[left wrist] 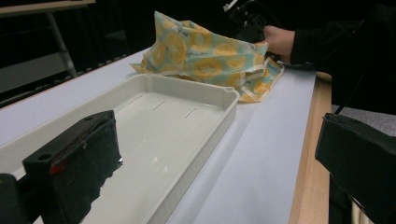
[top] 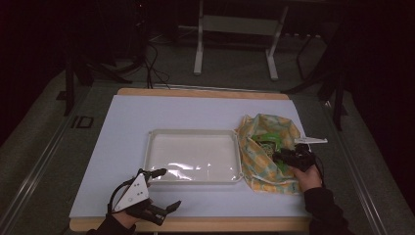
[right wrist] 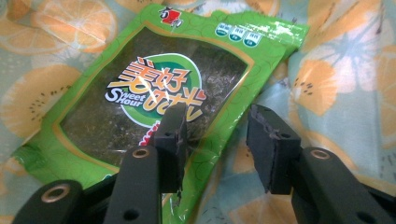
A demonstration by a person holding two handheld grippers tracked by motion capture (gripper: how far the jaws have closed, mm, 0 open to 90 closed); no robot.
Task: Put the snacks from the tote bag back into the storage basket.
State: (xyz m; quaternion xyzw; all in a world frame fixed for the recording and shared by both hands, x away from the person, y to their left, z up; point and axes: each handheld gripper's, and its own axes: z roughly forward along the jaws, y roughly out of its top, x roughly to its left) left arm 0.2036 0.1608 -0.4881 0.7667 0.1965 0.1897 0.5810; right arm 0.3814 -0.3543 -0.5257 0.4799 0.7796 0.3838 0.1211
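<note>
— Closest to the lens, what do you see?

— Black jaws of the right gripper (right wrist: 215,135), a moderate gap between them, nothing pinched. They hang over the lower corner of a green snack packet (right wrist: 154,93). One pad (right wrist: 170,135) covers the packet's printed face; the other sits past its edge, over the cloth. Whether the pads touch the packet, I cannot tell.

— Where is that packet lying?

— On a cloth bag (top: 266,147) printed with orange slices, at the right side of the table. From the high view the packet (top: 268,143) shows as a green patch in the bag's open folds, with the right gripper (top: 288,157) at its near right edge.

— Which way does it run?

— It lies flat, printed face up. In the right gripper view its long axis runs on a diagonal from lower left to upper right, the top edge with the small round marks toward the upper right, farthest from the jaws.

— And the left gripper?

— The left gripper (top: 164,188) is spread wide and holds nothing. It sits at the near left of the table, by the near left corner of the tray (top: 149,147), one jaw over the tray's rim, the other out near the table edge.

— Anything in the tray?

— The white tray (left wrist: 219,116) lies in the middle of the white mat (top: 122,127) with nothing in it, only light glinting on its floor. The bag lies against its right end.
</note>
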